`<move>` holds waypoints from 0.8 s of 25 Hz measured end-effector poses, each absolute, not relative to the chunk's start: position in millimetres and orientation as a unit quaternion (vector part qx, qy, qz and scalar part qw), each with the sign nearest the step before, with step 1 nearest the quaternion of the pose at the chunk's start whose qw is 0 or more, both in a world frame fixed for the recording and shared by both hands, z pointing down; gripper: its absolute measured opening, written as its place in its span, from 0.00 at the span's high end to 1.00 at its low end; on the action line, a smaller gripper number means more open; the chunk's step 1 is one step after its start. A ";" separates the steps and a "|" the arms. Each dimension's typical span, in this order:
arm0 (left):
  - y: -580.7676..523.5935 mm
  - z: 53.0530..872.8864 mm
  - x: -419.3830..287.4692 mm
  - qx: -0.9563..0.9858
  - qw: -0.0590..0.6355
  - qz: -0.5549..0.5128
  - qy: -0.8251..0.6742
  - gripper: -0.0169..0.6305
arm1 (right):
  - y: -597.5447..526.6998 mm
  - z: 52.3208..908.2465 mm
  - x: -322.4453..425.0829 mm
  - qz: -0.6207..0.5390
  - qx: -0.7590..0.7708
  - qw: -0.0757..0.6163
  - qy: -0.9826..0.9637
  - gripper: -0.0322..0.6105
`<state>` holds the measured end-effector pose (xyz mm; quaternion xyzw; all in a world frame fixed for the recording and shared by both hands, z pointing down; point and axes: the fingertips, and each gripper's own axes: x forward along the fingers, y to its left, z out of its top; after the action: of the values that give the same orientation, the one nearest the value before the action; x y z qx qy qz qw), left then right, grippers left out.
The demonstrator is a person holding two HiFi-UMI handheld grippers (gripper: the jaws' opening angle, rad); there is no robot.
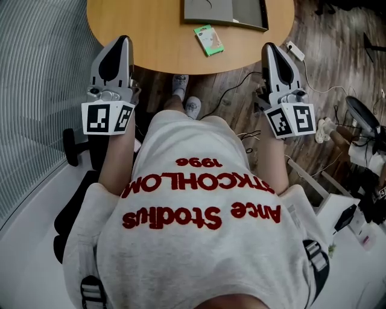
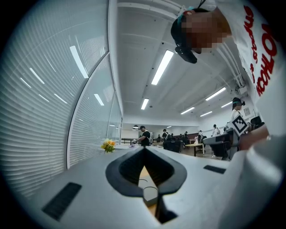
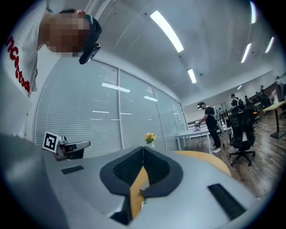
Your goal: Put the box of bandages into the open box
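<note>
The small green box of bandages [image 1: 208, 40] lies flat on the round wooden table [image 1: 151, 36], near its front edge. Behind it, at the table's far side, stands the open grey box [image 1: 226, 12], cut off by the top of the head view. My left gripper [image 1: 122, 42] is held over the table's left edge, shut and empty. My right gripper [image 1: 271, 48] hangs just off the table's right edge, also shut and empty. Both are well short of the bandage box. In the left gripper view [image 2: 144, 150] and the right gripper view [image 3: 143, 148], the jaws meet at their tips and point up at the ceiling.
The person's feet [image 1: 184, 96] stand under the table's front edge. Cables and a white power strip [image 1: 295, 50] lie on the wood floor at the right. A black chair base [image 1: 72, 148] and a blind-covered glass wall [image 1: 36, 90] are at the left. Other people stand far off in the room.
</note>
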<state>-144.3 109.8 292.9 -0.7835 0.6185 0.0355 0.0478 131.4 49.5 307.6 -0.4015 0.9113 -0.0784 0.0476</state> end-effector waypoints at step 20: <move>-38.9 272.9 -194.9 -0.805 0.046 0.064 0.588 0.96 | -75.3 287.1 68.2 -0.075 -0.410 0.029 0.909 0.94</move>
<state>-194.9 -38.9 272.9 -0.8049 0.5882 0.0638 0.0462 68.2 -75.3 287.1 -0.4099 0.9086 -0.0746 0.0286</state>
